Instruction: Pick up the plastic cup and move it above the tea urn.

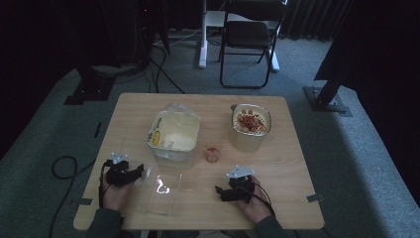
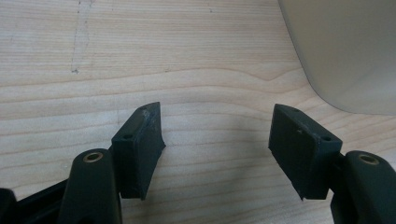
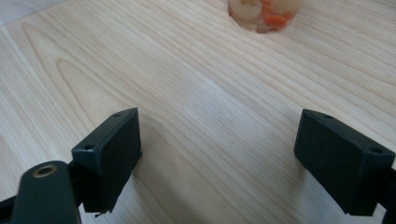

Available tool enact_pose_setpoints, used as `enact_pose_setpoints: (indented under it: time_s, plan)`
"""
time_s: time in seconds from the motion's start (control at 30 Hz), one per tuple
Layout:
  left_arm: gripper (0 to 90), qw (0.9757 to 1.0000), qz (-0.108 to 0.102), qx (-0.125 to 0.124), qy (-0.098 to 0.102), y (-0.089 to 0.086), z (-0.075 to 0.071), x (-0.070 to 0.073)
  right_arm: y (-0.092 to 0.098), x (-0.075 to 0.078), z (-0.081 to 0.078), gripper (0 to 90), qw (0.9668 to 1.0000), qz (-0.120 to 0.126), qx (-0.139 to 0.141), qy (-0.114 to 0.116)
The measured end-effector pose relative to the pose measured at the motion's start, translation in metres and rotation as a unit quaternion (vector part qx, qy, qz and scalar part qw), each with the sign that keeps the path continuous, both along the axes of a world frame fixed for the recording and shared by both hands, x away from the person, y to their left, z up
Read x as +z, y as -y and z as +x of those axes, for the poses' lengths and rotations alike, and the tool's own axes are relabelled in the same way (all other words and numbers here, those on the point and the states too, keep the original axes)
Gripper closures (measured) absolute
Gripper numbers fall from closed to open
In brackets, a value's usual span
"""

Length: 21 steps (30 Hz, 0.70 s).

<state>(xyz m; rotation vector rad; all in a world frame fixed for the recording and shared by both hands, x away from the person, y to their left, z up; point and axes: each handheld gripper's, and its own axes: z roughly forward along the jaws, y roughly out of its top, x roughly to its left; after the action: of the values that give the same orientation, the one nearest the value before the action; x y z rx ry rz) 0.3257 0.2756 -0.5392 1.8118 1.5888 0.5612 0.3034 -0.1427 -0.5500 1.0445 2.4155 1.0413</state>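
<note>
Right now | counter [image 1: 129, 114]: cream tub [image 1: 174, 133] centre; round pot [image 1: 251, 126] right of tub; small cup [image 1: 212, 154] between | left tongs [image 2: 217, 135], right tongs [image 3: 219, 158] spread, empty | risk: careless reach tips cup

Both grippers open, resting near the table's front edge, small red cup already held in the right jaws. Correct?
Not quite: the right gripper holds nothing. In the right gripper view its jaws stand wide apart over bare wood, with the small red cup well ahead of them. The high view shows the cup standing mid-table. The left gripper is open too, both near the front edge.
</note>
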Motion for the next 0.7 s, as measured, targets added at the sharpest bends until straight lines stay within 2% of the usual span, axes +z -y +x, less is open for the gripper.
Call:
enact_pose_setpoints:
  time_s: [0.07, 0.17, 0.2, 0.33, 0.4, 0.6, 0.7]
  plan:
    - [37.2, 1.0, -0.009, 0.002, -0.002, -0.001, 0.0, 0.0, 0.005, 0.0, 0.0, 14.2, 1.0, -0.001, 0.003, 0.001]
    - [39.0, 0.9999, -0.012, 0.003, -0.005, -0.001, 0.0, 0.001, 0.014, 0.0, -0.002, 14.3, 0.9999, -0.001, -0.013, 0.001]
    - [39.8, 0.9998, -0.02, 0.001, -0.007, -0.002, -0.001, 0.002, 0.018, 0.0, -0.002, 14.3, 0.9999, -0.001, -0.017, 0.002]
    - [42.1, 0.9997, -0.022, -0.005, 0.0, -0.001, -0.005, 0.009, 0.034, 0.0, -0.002, 14.5, 0.9997, 0.0, -0.024, 0.0]
    - [42.6, 0.9997, -0.021, -0.012, 0.006, 0.001, -0.01, 0.016, 0.04, 0.0, -0.002, 14.5, 0.9995, 0.001, -0.032, 0.0]
    - [45.4, 0.9985, -0.038, -0.035, 0.021, 0.007, -0.028, 0.034, 0.055, 0.0, -0.004, 14.5, 0.9989, 0.001, -0.046, 0.0]
    - [45.3, 0.9981, -0.034, -0.046, 0.023, 0.012, -0.037, 0.039, 0.059, 0.0, -0.005, 14.5, 0.9988, 0.001, -0.05, 0.0]
